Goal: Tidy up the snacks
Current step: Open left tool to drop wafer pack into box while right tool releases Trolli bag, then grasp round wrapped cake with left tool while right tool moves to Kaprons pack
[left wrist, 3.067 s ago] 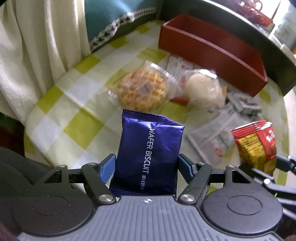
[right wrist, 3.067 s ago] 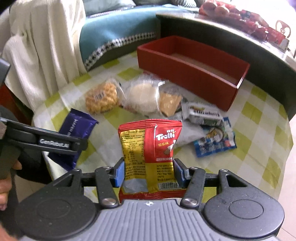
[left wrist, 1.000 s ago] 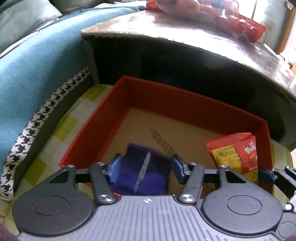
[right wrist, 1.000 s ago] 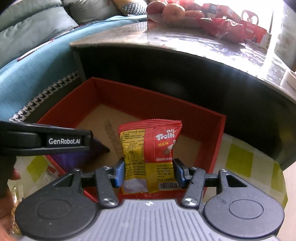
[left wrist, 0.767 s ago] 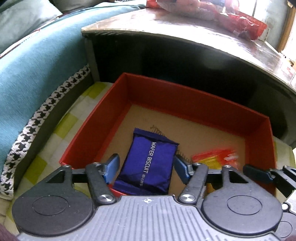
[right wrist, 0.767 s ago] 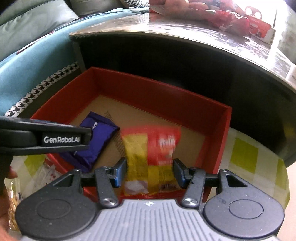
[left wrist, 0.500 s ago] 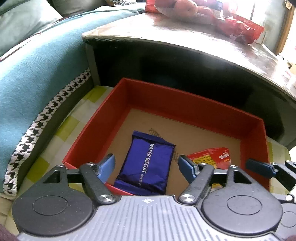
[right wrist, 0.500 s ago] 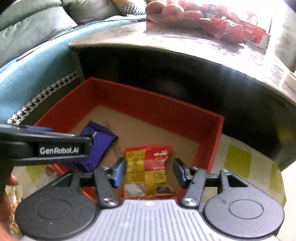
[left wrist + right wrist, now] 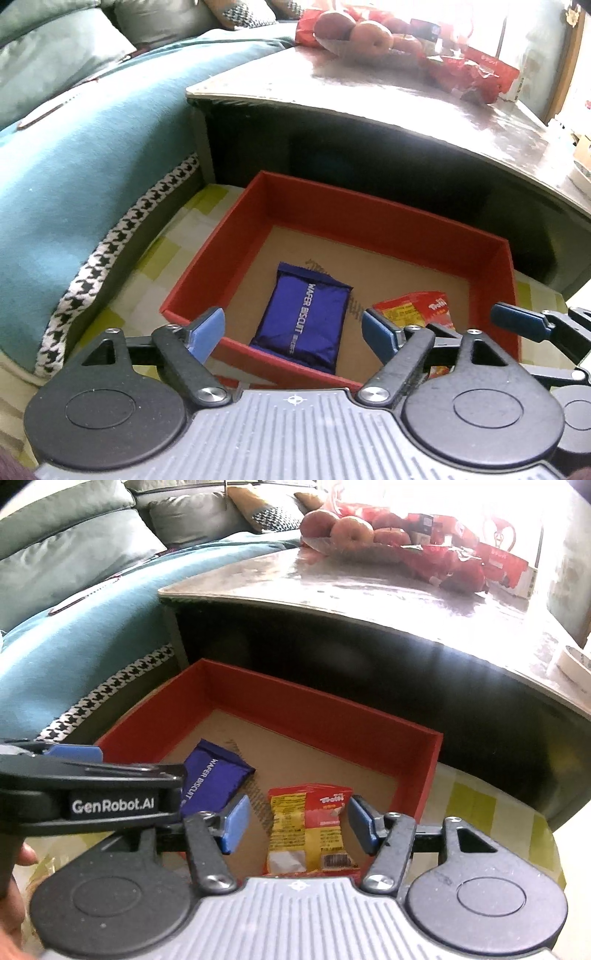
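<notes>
Teal sofa point(image 9: 85, 155) — grey cushions point(image 9: 74, 535), glossy dark table point(image 9: 388, 96), bright window light

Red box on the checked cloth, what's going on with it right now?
A person is sorting snacks into the red box. The blue wafer biscuit pack and the red Trolli packet both lie on its floor. The left hand-held gripper and right hand-held gripper hover above them, jaws opening, gripping nothing.

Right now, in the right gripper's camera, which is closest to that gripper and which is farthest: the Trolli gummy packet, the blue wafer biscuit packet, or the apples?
From the right gripper, whose jaws are opening:
1. Trolli gummy packet: between the fingers but not pinched, lying in the red box.
2. Wafer biscuit packet: farther back and to the left in the box.
3. Apples: far off on the table at the back.
</notes>
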Tool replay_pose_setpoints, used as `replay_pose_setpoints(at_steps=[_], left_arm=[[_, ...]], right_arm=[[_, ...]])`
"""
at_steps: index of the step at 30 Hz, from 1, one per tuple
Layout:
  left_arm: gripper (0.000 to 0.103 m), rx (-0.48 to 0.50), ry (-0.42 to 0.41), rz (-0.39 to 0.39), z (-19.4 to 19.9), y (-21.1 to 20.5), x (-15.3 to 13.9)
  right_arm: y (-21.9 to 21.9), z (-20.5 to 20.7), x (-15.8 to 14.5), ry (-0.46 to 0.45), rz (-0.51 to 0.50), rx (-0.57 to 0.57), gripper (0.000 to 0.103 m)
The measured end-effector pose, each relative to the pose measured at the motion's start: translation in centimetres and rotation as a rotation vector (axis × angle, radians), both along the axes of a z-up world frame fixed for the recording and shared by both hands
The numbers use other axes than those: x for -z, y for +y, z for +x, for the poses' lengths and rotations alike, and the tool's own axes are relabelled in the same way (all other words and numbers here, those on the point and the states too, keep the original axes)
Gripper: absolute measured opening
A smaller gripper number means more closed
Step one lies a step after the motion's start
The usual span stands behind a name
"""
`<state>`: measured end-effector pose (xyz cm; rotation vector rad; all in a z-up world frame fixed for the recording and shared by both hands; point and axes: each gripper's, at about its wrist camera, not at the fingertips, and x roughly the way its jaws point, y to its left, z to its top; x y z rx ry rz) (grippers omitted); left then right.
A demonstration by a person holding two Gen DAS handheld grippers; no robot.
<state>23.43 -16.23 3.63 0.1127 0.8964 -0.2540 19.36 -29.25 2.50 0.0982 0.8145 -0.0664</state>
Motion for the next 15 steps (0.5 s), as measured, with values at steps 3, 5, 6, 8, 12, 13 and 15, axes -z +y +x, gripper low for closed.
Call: replay_pose_setpoints(at_steps=[3, 5, 6, 8, 12, 13, 15], left_arm=[[0.086, -0.004, 0.000, -0.005, -0.7, 0.5, -0.2], [0.086, -0.005, 0.002, -0.008, -1.1, 0.8, -0.3], [0.086, -0.006, 0.001, -0.009, -1.3, 0.9, -0.3], [0.086, -0.008, -0.001, -0.011, -1.7, 1.3, -0.5], [0.087, -0.020, 0.003, -0.024, -2.7, 2.4, -0.7], [0.087, -0.023, 0.006, -0.025, -3.0, 2.6, -0.7], [0.087, -0.026, 0.015, -0.034, -3.4, 3.1, -0.8]], right_arm=[[0.4, -0.6, -0.2, -0.001, -0.003, -0.007, 0.061], [0.6, -1.1, -0.4, -0.003, -0.006, -0.015, 0.061], [0.8, -1.3, -0.5, -0.005, -0.008, -0.020, 0.061], [1.0, -1.7, -0.6, -0.007, -0.009, -0.025, 0.061], [1.0, -2.6, -0.7, -0.003, 0.009, -0.027, 0.061], [1.1, -2.8, -0.7, 0.000, 0.015, -0.027, 0.061], [1.1, -3.4, -0.7, 0.001, 0.019, -0.024, 0.061]])
